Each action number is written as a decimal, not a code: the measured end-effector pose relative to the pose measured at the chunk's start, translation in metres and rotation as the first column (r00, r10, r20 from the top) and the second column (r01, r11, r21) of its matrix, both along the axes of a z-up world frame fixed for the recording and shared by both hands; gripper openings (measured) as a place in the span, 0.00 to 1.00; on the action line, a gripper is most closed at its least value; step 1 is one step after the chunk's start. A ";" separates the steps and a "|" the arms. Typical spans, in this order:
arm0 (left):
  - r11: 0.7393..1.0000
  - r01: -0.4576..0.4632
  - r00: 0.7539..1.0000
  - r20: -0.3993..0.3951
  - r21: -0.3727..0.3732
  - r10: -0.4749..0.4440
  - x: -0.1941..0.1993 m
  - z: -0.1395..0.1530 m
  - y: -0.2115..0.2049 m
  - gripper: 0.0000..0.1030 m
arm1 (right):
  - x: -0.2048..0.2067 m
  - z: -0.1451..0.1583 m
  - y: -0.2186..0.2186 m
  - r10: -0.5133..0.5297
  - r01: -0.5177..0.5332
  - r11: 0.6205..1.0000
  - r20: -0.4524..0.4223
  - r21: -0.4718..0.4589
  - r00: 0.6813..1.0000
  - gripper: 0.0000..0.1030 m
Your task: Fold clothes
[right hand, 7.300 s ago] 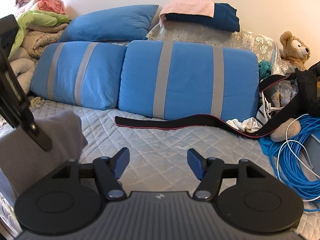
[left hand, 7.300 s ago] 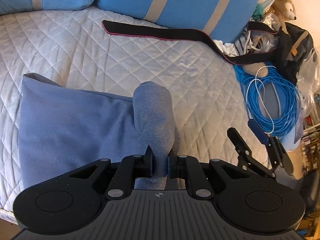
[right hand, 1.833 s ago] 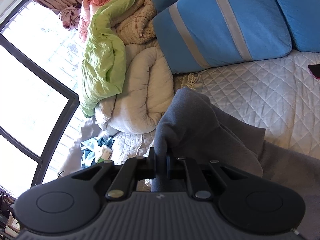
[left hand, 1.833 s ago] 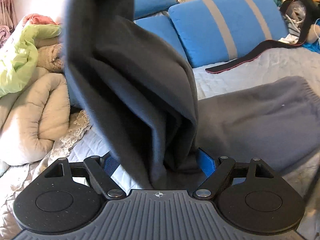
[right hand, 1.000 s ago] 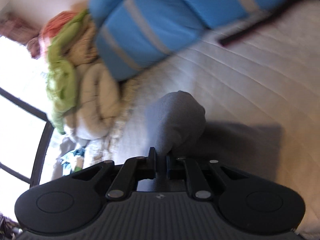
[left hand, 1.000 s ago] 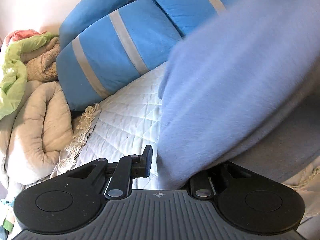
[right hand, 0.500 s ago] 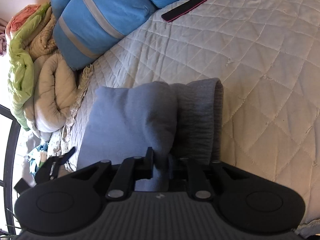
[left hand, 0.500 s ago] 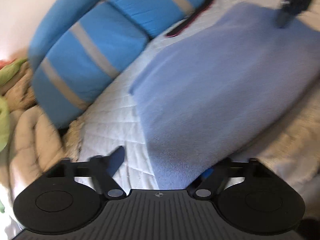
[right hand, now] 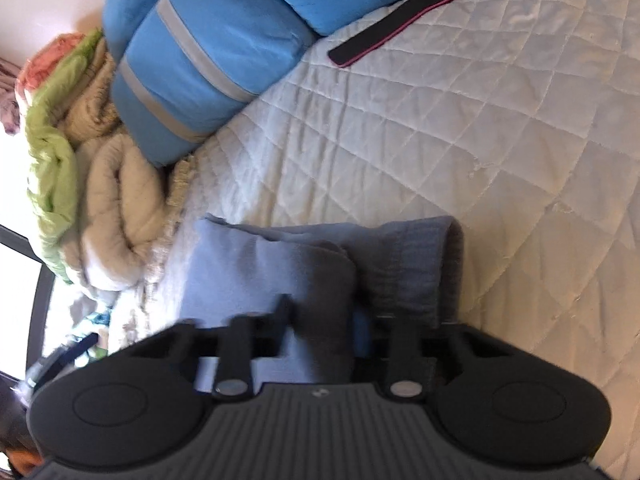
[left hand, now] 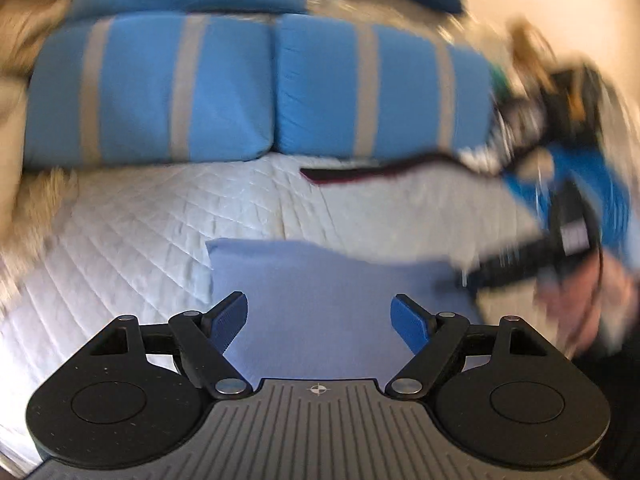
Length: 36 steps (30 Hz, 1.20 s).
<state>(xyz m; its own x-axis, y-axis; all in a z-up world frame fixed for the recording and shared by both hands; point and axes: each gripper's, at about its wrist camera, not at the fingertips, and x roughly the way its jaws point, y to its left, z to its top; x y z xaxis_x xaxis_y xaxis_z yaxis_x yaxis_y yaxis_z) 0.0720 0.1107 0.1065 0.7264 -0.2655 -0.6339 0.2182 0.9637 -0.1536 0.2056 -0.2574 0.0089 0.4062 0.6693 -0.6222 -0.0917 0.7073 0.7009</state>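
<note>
Bed [right hand: 460, 128] took up most of what I could see, its white quilted cover bare apart from the striped blue pillows [left hand: 256, 88] along the wall, a heap of blankets [right hand: 100, 184] at one side and a black strap [right hand: 400, 20] lying near the pillows. The grey garment [left hand: 320, 304] lay flat on the cover at the near edge, already doubled over into a neat rectangle, with a ribbed hem showing along one side. The left gripper [left hand: 319, 318] hung just above it, spread wide and holding nothing. The right gripper [right hand: 320, 328] sat at the folded edge with cloth between its parted fingers; it looked to be letting go. By my reckoning one fold was down, and perhaps another remained.
</note>
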 end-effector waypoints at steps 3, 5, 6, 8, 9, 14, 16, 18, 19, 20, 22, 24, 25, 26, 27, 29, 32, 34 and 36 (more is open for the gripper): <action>0.991 -0.060 0.998 -0.033 -0.122 0.057 0.026 -0.011 0.014 0.76 | -0.009 0.015 0.003 0.038 -0.035 0.999 0.105 -0.028 0.994 0.18; 0.982 -0.100 0.995 -0.045 -0.161 0.094 0.039 -0.020 0.021 0.76 | -0.012 0.025 0.001 0.048 -0.044 0.999 0.155 -0.029 0.987 0.18; 0.978 -0.118 0.993 -0.046 -0.171 0.111 0.045 -0.024 0.024 0.76 | -0.013 0.028 -0.002 0.043 -0.039 0.999 0.170 -0.029 0.985 0.18; 0.977 -0.131 0.991 -0.028 -0.168 0.128 0.054 -0.032 0.028 0.76 | -0.011 0.030 -0.009 0.022 -0.015 0.999 0.166 -0.043 0.986 0.18; 0.977 -0.134 0.991 -0.013 -0.166 0.134 0.057 -0.036 0.030 0.76 | -0.008 0.028 -0.014 0.006 0.001 0.999 0.145 -0.049 0.989 0.18; 0.945 -0.186 0.980 0.011 -0.269 0.197 0.055 -0.062 0.046 0.76 | 0.002 0.008 -0.026 -0.041 0.043 0.998 0.040 -0.039 0.998 0.39; 0.917 -0.242 0.970 -0.046 -0.316 0.240 0.053 -0.072 0.054 0.76 | 0.002 0.006 -0.032 -0.052 0.052 0.999 0.029 -0.017 0.998 0.50; 0.907 -0.282 0.958 -0.134 -0.313 0.252 0.058 -0.073 0.056 0.76 | 0.000 0.005 -0.038 -0.054 0.054 0.999 0.023 0.003 0.998 0.55; 0.911 -0.262 0.964 -0.127 -0.319 0.233 0.058 -0.073 0.056 0.76 | -0.003 0.003 -0.040 -0.048 0.048 0.999 0.016 0.010 0.999 0.56; 0.912 -0.254 0.967 -0.119 -0.322 0.226 0.057 -0.073 0.056 0.76 | -0.005 0.002 -0.041 -0.041 0.041 0.999 0.009 0.017 0.999 0.56; 0.914 -0.248 0.968 -0.122 -0.321 0.220 0.056 -0.071 0.055 0.76 | -0.010 -0.001 -0.040 -0.009 0.009 1.000 -0.005 0.027 1.000 0.57; 0.917 -0.238 0.970 -0.127 -0.321 0.207 0.058 -0.071 0.053 0.76 | -0.015 -0.003 -0.034 0.038 -0.038 0.999 -0.011 0.016 0.999 0.58; 0.918 -0.235 0.971 -0.129 -0.321 0.203 0.059 -0.071 0.052 0.76 | -0.017 -0.004 -0.031 0.054 -0.054 0.999 -0.008 0.001 0.999 0.57; 0.919 -0.232 0.971 -0.132 -0.320 0.199 0.060 -0.072 0.050 0.76 | -0.019 -0.005 -0.027 0.067 -0.067 0.998 -0.003 -0.017 0.998 0.55; 0.920 -0.229 0.971 -0.136 -0.319 0.194 0.061 -0.073 0.049 0.76 | -0.020 -0.005 -0.025 0.071 -0.071 0.997 0.002 -0.032 0.997 0.45; 0.921 -0.223 0.972 -0.142 -0.321 0.186 0.063 -0.074 0.048 0.76 | -0.020 -0.006 -0.026 0.060 -0.060 0.998 -0.001 -0.027 0.998 0.15; 0.920 -0.225 0.972 -0.144 -0.322 0.187 0.062 -0.078 0.049 0.76 | -0.021 -0.002 -0.026 0.054 -0.053 0.998 0.011 -0.040 0.998 0.12; 0.917 -0.231 0.970 -0.148 -0.325 0.192 0.062 -0.079 0.050 0.76 | -0.021 0.002 -0.026 0.057 -0.056 0.998 0.029 -0.041 0.998 0.11; 0.912 -0.239 0.968 -0.153 -0.333 0.198 0.061 -0.080 0.053 0.76 | -0.021 0.007 -0.028 0.051 -0.049 0.998 0.049 -0.041 0.998 0.11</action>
